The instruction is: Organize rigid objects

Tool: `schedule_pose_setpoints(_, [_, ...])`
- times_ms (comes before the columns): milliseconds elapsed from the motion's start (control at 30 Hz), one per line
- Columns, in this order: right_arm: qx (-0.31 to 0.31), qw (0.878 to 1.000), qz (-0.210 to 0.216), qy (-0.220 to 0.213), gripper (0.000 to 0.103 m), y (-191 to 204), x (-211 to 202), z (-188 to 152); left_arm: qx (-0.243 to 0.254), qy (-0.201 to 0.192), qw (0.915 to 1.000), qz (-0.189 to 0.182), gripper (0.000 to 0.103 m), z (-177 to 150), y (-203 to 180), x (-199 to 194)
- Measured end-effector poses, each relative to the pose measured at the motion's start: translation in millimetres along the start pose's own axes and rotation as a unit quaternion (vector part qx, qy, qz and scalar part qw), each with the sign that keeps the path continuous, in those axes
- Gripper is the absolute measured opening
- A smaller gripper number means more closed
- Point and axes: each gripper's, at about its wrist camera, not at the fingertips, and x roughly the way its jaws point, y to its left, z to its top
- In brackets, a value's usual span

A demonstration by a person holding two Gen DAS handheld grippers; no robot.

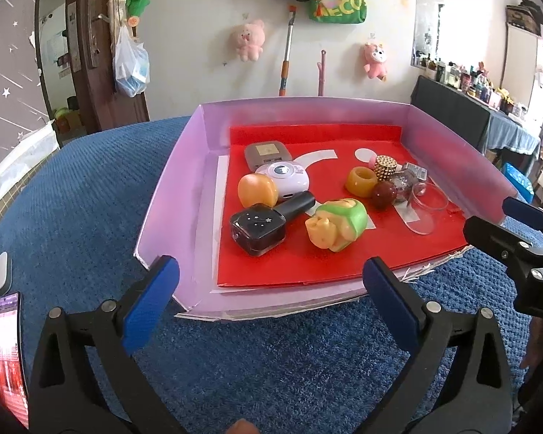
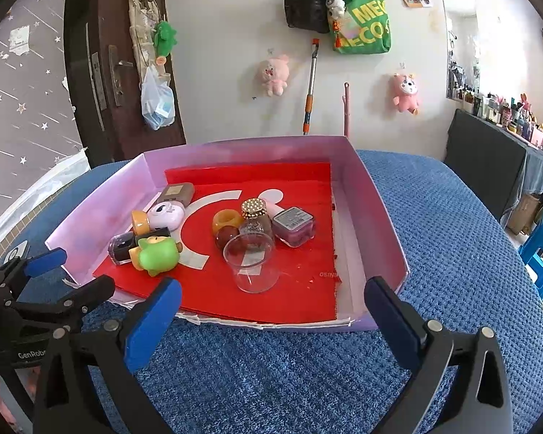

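Left jaws: spread wide, nothing between the blue pads; left gripper held low over the blue textured cloth, just short of the tray's near edge.
Right jaws: likewise wide apart and empty; right gripper level with the other, short of the same edge.
Why so held: both aimed along the fingers into the tray, likely so either can reach in without crossing the other.
Container: shallow pink cardboard tray lined with red paper, dead ahead of both jaw pairs.
Group ahead-left of left jaws: dark square glass bottle with black cap, orange rounded piece, white round gadget, grey-brown flat box, all touching or nearly so.
Centre, just beyond left jaws: green-and-yellow plastic toy, on its side.
Group ahead of right jaws: clear plastic cup tipped over, amber ring-shaped piece, dark red ball, gold-studded cap on a glittery bottle, purple square jar.
Task state: every rigid item inside the tray, clustered in two loose heaps; fits either gathered-and-done or awaiting sorting, undecidable here.
Risk: cup on its side likely to roll if nudged.
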Motion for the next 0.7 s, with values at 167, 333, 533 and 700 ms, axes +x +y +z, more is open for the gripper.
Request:
schedule_pose_setpoints(167, [-0.003,1.000,-0.001,0.002,0.103,1.1,1.8,-0.9,-0.006,0.004,1.0000,-0.007,0.103,-0.2,0.1,0.5])
schedule_pose_setpoints(333, [-0.006,1.000,-0.003,0.004,0.103,2.5,3.0,-1.9,-0.008,0.005,0.9999,-0.009,0.103,-0.2,0.7,1.1])
schedule_pose_setpoints(533, [-0.006,1.000,-0.004,0.004,0.103,2.9,3.4,-2.1,-0.008,0.005,0.9999,-0.010,0.103,0.0,1.1,1.3])
schedule_pose_setpoints(700, [-0.005,1.000,-0.004,0.001,0.103,3.3,1.9,-1.7,-0.008,0.005,0.9999,-0.012,0.103,0.9,1.7,-0.4])
